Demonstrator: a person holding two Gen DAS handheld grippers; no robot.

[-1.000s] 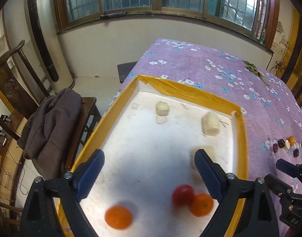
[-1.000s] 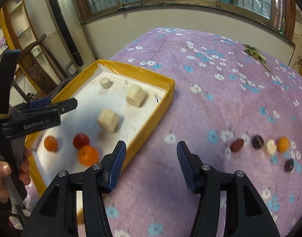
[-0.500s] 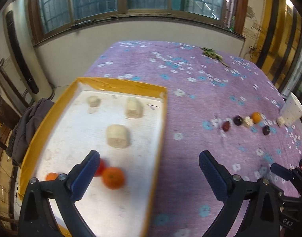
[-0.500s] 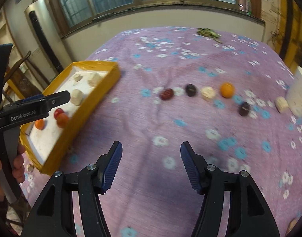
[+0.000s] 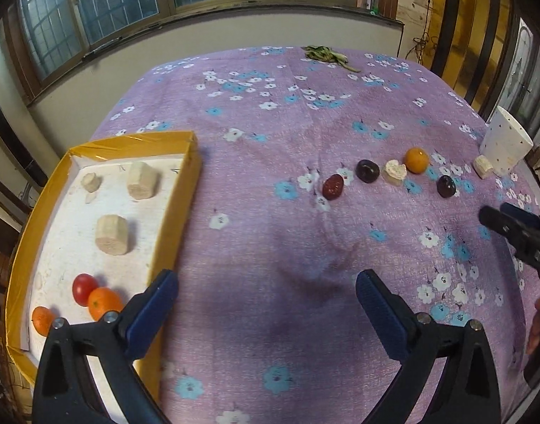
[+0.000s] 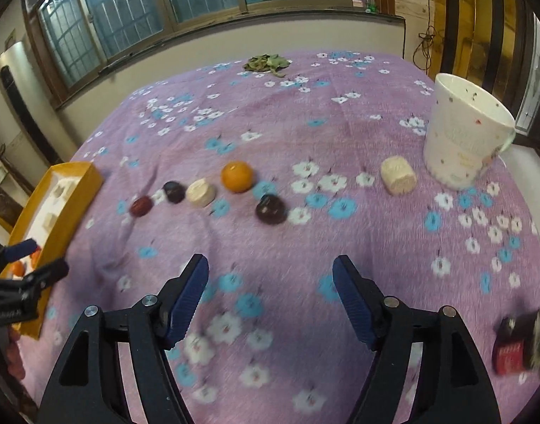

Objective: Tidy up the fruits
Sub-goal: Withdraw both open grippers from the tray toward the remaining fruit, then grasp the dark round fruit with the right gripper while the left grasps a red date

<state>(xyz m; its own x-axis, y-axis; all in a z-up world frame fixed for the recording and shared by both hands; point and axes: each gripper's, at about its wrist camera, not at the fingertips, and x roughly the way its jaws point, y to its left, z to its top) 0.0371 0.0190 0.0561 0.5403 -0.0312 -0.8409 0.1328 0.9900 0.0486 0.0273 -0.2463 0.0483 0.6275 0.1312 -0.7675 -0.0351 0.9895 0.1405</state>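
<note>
Six pieces already lay in the tray (image 5: 178,212) at the left of the left view, while six more waited on the cloth (image 5: 270,233): orange (image 6: 237,176), date (image 6: 141,206), two dark fruits and pale chunks. My left gripper (image 5: 266,312) hung released and empty; my right gripper (image 6: 270,298), just opening, held nothing.

red box (image 6: 509,351) blurred, perhaps a carton
</note>
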